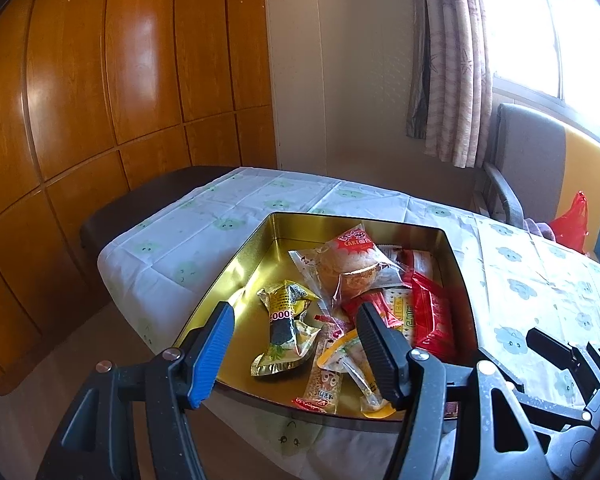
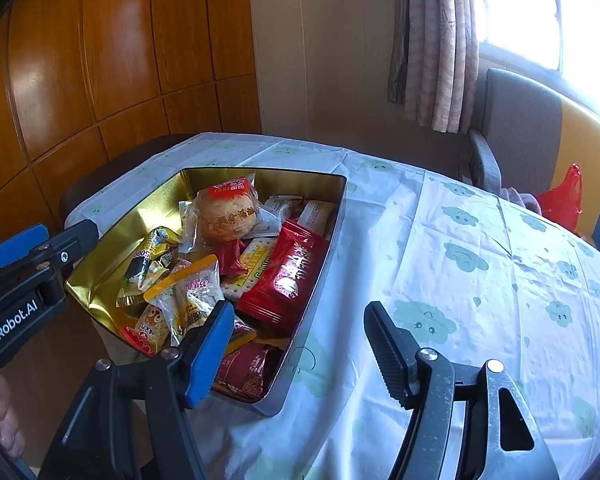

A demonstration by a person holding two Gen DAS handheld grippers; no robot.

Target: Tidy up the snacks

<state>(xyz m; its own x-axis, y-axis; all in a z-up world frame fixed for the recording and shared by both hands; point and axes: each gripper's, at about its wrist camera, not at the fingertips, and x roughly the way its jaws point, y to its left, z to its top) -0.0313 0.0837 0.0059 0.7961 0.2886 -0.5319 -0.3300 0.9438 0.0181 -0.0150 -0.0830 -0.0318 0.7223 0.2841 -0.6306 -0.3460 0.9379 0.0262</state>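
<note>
Where wrapped, bun (image 2: 228, 216) marked "CAKE"

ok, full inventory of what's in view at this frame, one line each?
rectangular gold-lined metal tin: one, gold inside, on the table's near left part
wrapped snacks: a mixed pile, inside the tin
round cake in clear wrapper: one, tan, on top at the back
large red foil packet: one, by the tin's right wall
gold-and-black foil packet: one, left side
cloud-print white tablecloth: one, covers the table
grey armchair: one, beside the window
red plastic bag: one, on the chair
left hand-held gripper: open, over the tin
right hand-held gripper: open, straddling the tin's right wall
</note>
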